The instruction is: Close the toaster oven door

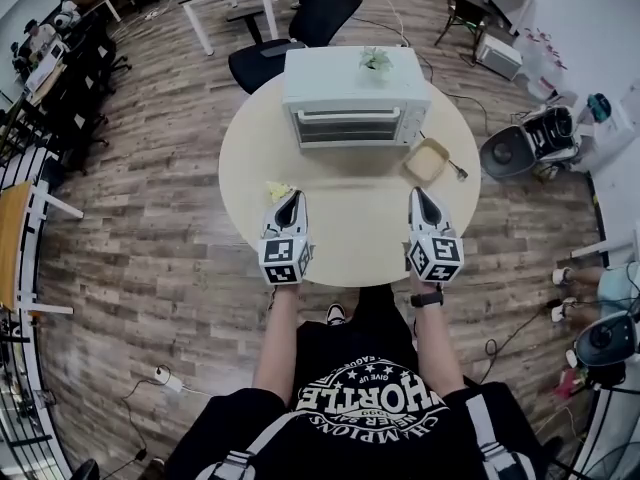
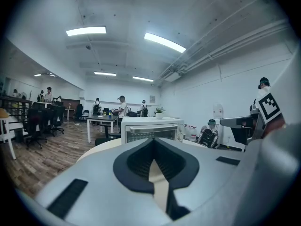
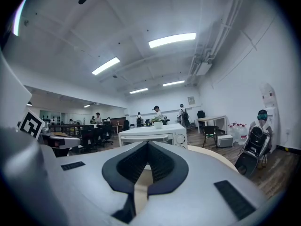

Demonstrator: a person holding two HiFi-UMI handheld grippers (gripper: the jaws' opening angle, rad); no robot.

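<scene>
1. So, the toaster oven (image 1: 352,103) sits at the far side of the round counter (image 1: 350,248), door (image 1: 350,128) shut.
2. Left gripper (image 1: 290,198) and right gripper (image 1: 418,194) hover over the near edge, both sets of fingers (image 1: 285,214) clenched, empty.

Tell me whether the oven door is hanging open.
No: the door stands upright, flush with the front of the oven.
</scene>
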